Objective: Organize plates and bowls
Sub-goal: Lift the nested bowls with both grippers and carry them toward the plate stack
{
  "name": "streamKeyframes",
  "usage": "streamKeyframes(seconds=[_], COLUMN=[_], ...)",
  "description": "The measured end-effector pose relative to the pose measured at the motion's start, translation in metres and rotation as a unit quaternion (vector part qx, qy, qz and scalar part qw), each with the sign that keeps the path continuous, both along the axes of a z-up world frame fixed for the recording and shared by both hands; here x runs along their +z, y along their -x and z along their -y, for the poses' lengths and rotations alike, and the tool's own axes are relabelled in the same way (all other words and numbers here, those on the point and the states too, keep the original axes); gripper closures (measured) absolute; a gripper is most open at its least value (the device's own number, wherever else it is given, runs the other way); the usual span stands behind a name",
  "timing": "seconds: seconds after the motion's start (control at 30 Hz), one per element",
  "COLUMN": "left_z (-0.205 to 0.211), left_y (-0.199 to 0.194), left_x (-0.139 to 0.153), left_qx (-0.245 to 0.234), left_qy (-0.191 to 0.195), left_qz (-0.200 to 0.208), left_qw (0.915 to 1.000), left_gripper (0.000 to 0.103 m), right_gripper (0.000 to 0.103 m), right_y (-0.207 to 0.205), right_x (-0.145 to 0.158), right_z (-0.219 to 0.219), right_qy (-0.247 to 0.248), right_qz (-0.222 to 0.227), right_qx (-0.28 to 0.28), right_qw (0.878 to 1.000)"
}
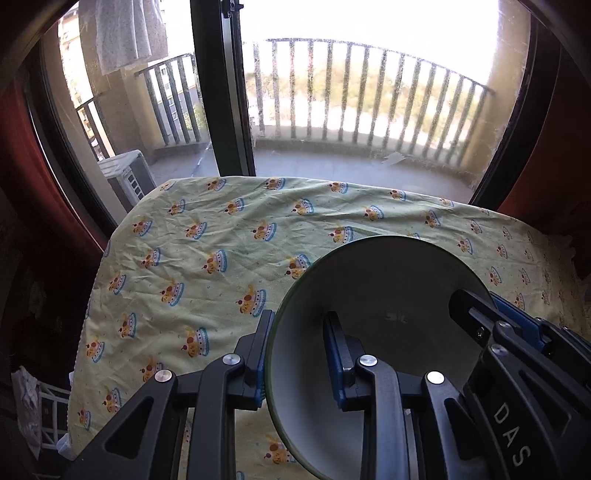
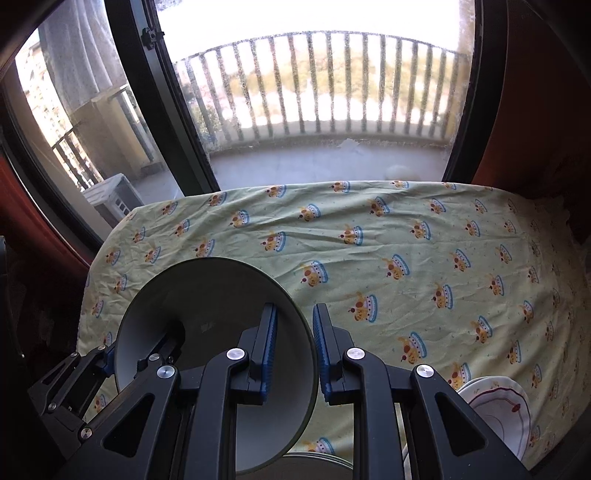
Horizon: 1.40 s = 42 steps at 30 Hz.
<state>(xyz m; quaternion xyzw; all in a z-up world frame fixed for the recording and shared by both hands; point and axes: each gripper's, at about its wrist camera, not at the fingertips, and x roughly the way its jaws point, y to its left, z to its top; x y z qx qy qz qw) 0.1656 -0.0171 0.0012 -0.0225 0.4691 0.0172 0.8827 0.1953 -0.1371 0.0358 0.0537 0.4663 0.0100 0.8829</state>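
Both hand-held grippers [image 1: 300, 354] [image 2: 294, 347] clamp bowl [image 1: 388, 280] rim above tablecloth [image 1: 184, 240]

A home, printed tablecloth [image 1: 229, 236] on a table, glass balcony door [image 1: 225, 92], railing [image 1: 369, 92], hanging laundry [image 1: 125, 33]

"DAS" in white letters on black body of right gripper [image 1: 517, 354], seen in left wrist view; faint embossed mark on bowl [image 1: 369, 295] base, unreadable
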Motion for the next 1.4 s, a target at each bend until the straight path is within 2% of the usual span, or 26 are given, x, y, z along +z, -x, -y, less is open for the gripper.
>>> streamKeyframes(seconds=[0.3, 0.7, 1.0, 1.4], left_z=[0.023, 0.042, 0.044, 0.035], left_y=[0.057, 0.105, 0.120, 0.114], left_x=[0.009, -0.009, -0.028, -0.043], left_qx=[0.008, 0.007, 0.007, 0.015], left_qy=[0.001, -0.001, -0.003, 0.008], left_qz=[0.012, -0.015, -0.043, -0.060], left_qw=[0.9999, 0.9999, 0.9991, 0.9980], left_gripper=[0.078, 0.078, 0.078, 0.078], right_gripper=[0.080, 0.080, 0.080, 0.080], right_y=[0.060, 0.115, 0.132, 0.127], right_x=[0.012, -0.002, -0.024, -0.040], right_z=[0.025, 0.047, 0.050, 0.042], right_qy=[-0.001, -0.002, -0.007, 0.002], right_qz=[0.016, 0.000, -0.028, -0.050], right_qx=[0.017, 0.033, 0.039, 0.043], right_qw=[1.000, 0.999, 0.999, 0.998])
